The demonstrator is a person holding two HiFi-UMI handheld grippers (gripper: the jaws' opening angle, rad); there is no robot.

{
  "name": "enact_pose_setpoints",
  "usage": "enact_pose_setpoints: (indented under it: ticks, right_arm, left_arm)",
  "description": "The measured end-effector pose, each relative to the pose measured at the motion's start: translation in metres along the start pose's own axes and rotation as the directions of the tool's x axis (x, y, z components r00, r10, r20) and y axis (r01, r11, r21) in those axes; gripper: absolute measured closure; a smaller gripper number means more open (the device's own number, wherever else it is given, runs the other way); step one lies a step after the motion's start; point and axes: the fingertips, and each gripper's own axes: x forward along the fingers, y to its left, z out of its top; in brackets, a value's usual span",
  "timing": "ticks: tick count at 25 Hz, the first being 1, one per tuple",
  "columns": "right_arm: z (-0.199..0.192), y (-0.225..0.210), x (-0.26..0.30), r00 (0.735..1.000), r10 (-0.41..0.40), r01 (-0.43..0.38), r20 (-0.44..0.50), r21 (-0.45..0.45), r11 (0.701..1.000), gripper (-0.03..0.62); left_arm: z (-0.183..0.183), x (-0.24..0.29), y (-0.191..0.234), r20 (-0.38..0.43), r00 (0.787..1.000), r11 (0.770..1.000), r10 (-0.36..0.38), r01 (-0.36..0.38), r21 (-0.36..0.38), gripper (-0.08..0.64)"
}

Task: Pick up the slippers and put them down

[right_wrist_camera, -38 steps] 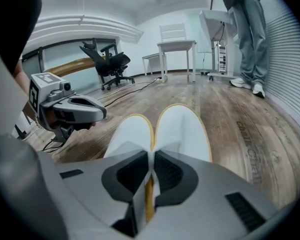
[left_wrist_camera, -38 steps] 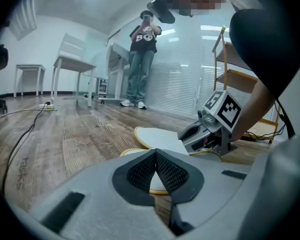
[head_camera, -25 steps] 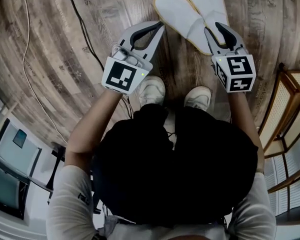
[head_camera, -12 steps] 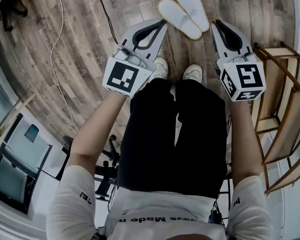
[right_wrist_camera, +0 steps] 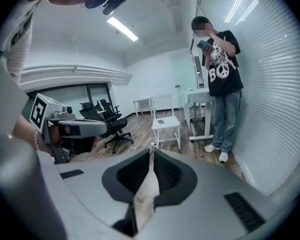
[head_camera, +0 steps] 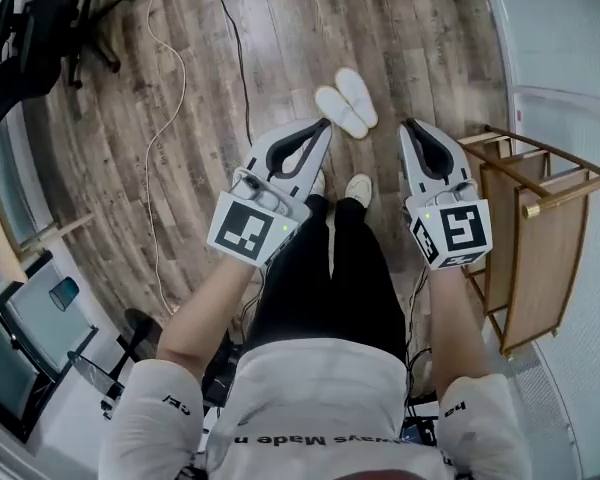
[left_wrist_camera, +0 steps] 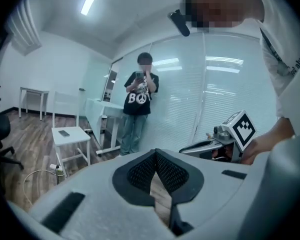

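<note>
Wood floor [head_camera: 280, 28]: slippers [head_camera: 346, 102] lie side by side on it, just ahead of the person's shoes [head_camera: 358, 188], well apart from both tools. Left gripper [head_camera: 324, 125] is pressed together and empty. Right gripper [head_camera: 410, 125] jaws have just been closing; the tips meet with nothing between them. Reads as put-down done, nothing left.

Around: wooden rack [head_camera: 535, 238] by the right gripper, cable [head_camera: 184, 63], office chair [head_camera: 50, 18], bystander [left_wrist_camera: 139, 109]. Nothing blocks the slippers.

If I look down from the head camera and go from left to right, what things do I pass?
Black office chair → white cable → left gripper → slippers → right gripper, whose jaws have just been closing on nothing → wooden rack.
</note>
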Motion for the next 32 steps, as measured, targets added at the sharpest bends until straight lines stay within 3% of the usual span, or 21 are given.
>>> enact_pose_setpoints:
  ticks: [7,15,21,32]
  right_arm:
    - [0.139,0.046,-0.078,0.996,0.005,-0.002,0.092,-0.039,0.999,0.56]
    - [0.246,0.098,-0.148,0.985,0.041,-0.024,0.168,-0.099,0.995,0.561]
    - [0.302,0.126,-0.201,0.975,0.06,-0.033,0.215,-0.125,0.992,0.561]
    - [0.358,0.168,-0.278,0.957,0.088,-0.04,0.275,-0.176,0.984,0.56]
  left_arm:
    - [0.128,-0.069,-0.036,0.047,0.999,1.0,0.018,-0.017,-0.014,0.549]
    - [0.237,-0.126,-0.066,0.131,0.991,0.999,0.02,-0.017,-0.027,0.549]
    - [0.3,-0.167,-0.089,0.206,0.978,0.996,0.021,-0.004,-0.087,0.549]
    - [0.361,-0.203,-0.155,0.249,0.967,0.998,-0.06,0.057,0.02,0.549]
